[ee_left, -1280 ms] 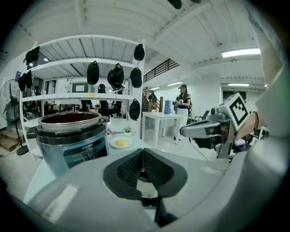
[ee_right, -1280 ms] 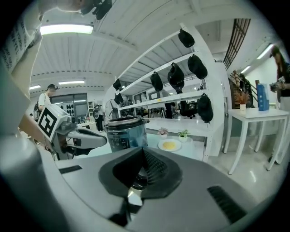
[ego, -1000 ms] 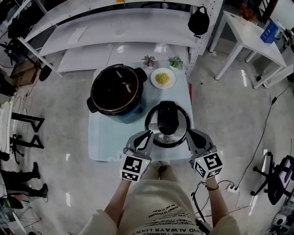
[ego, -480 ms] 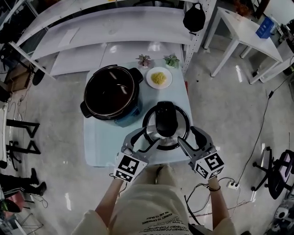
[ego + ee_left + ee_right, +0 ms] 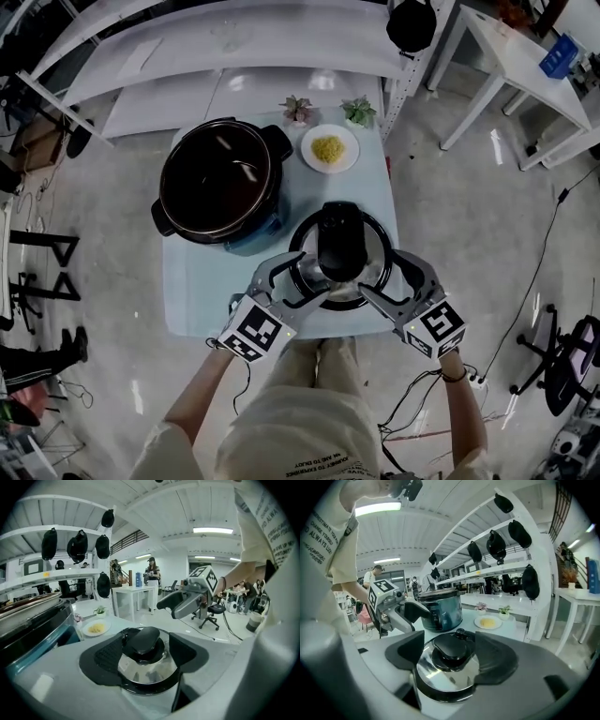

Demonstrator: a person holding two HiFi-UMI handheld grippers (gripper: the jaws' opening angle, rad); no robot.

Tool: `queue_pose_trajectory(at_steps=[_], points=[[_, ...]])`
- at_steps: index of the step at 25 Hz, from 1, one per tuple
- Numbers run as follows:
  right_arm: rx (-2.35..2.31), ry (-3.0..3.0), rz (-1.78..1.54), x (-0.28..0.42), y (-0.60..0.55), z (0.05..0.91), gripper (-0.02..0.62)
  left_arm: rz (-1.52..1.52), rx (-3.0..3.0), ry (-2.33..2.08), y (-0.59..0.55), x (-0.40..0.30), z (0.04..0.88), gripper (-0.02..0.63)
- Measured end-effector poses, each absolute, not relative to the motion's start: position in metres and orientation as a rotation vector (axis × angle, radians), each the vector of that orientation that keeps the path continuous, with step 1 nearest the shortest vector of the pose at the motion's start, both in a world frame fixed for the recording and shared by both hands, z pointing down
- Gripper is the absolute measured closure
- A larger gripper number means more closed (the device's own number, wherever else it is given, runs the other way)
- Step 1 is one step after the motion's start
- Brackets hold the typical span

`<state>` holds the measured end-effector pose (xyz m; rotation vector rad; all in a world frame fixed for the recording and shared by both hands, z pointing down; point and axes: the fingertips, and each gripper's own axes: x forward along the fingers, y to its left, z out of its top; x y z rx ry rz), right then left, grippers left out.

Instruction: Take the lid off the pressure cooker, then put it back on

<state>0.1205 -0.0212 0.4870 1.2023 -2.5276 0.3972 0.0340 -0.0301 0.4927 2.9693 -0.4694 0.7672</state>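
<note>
Since a second ago your jaws have just been opening: left gripper (image 5: 293, 281) and right gripper (image 5: 389, 278) now gape wide, pads off the lid (image 5: 340, 246) between them. It sits lower centre on the table (image 5: 187, 300), right of the open pressure cooker (image 5: 220, 183).

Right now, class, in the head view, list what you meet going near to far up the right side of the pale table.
Round steel lid with a black handle → small white plate of yellow food → small green potted plant. The dark open cooker pot overlaps them, so omitted.
</note>
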Motion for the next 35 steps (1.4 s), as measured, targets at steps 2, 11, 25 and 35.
queue_pose_trajectory(at_steps=[2, 11, 25, 35], points=[[1.131, -2.527, 0.371, 0.119, -0.027, 0.492, 0.275, 0.802, 2.981, -0.43, -0.034, 0.039, 0.498, 0.305], [0.81, -2.507, 0.265, 0.107, -0.045, 0.523, 0.273, 0.952, 3.003, -0.23, -0.037, 0.06, 0.531, 0.305], [0.487, -2.563, 0.253, 0.087, -0.058, 0.556, 0.273, 1.009, 3.007, -0.126, -0.053, 0.077, 0.557, 0.305], [0.303, -2.558, 0.209, 0.078, -0.054, 0.562, 0.277, 1.079, 2.983, -0.048, -0.051, 0.084, 0.569, 0.308]])
